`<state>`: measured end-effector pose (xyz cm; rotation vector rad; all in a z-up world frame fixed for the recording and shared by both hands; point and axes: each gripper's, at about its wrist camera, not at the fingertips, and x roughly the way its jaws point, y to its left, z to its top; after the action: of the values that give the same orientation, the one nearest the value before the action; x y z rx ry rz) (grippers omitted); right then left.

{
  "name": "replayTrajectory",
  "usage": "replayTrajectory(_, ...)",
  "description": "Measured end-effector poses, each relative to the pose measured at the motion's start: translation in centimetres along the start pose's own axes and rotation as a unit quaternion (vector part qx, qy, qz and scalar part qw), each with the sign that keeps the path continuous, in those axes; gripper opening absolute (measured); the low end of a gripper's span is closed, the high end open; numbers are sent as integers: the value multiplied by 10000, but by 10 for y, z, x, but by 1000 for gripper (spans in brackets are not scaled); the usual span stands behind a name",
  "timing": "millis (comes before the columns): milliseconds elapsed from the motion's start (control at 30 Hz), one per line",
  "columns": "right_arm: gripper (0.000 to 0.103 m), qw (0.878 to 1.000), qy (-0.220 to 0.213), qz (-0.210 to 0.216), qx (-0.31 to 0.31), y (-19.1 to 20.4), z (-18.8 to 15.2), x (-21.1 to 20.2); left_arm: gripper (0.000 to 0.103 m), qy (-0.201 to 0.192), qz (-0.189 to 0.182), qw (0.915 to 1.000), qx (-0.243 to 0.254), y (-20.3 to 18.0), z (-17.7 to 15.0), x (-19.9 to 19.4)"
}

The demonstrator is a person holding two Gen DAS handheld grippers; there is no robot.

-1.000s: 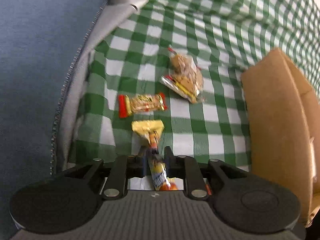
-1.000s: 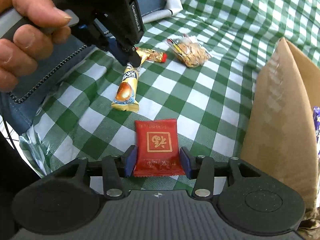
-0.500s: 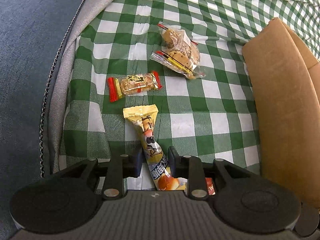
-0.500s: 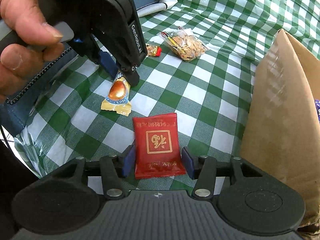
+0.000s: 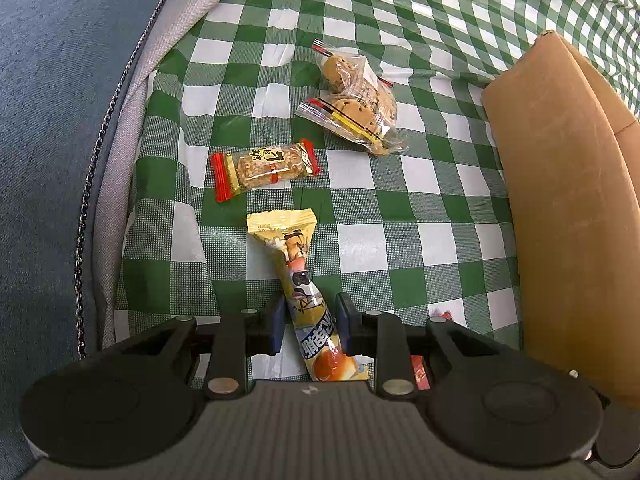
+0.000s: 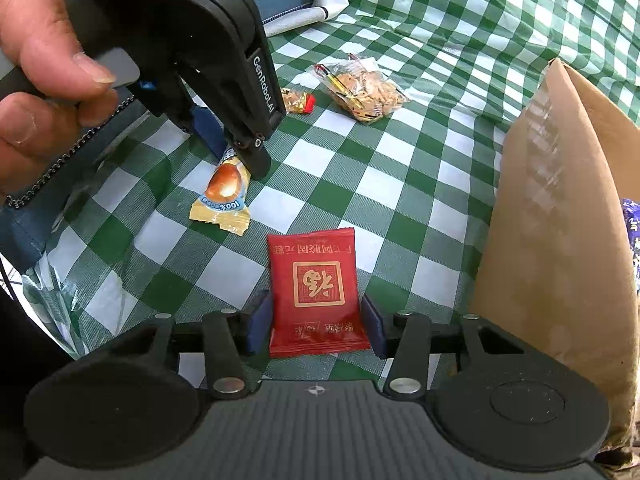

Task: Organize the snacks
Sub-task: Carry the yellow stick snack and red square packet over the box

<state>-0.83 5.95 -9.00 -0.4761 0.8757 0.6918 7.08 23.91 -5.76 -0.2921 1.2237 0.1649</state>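
My left gripper (image 5: pixel 310 326) is open, its jaws on either side of a long yellow bread snack packet (image 5: pixel 298 280) that lies on the green checked cloth (image 5: pixel 400 216); the packet also shows in the right wrist view (image 6: pixel 224 200). My right gripper (image 6: pixel 316 328) is open around a red square packet (image 6: pixel 316 284) that lies flat on the cloth. A red-ended nut bar (image 5: pixel 264 168) and a clear bag of biscuits (image 5: pixel 356 100) lie further off. The left gripper (image 6: pixel 240 148) shows in the right wrist view, held by a hand.
A brown paper bag (image 5: pixel 568 208) stands at the right, also in the right wrist view (image 6: pixel 556 216), with a blue packet (image 6: pixel 632 232) inside. A blue-grey jacket with a zip (image 5: pixel 60 120) covers the left side.
My left gripper has opened and let the yellow packet down onto the cloth, then drawn back a little. My right gripper has moved slightly forward around the red packet.
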Motion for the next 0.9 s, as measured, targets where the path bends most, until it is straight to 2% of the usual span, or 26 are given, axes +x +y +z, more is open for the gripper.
replayTrajectory(133, 47, 9999, -88, -84, 42, -1, 1, -2, 16, -31, -1, 10000, 11, 0, 2, 0)
replayTrajectory(567, 45, 9977, -571, -306, 215, -9, 7, -19, 12, -616, -305, 9974, -200, 4, 6, -21)
replayTrajectory(767, 45, 9939, -976, -415, 318, -16, 15, -38, 11, -1153, -437, 9916, -392, 4, 4, -45)
replayTrajectory(900, 45, 9895, -1293, -422, 490, -28, 27, -62, 11, -1634, -522, 9837, -542, 3, 1, -66)
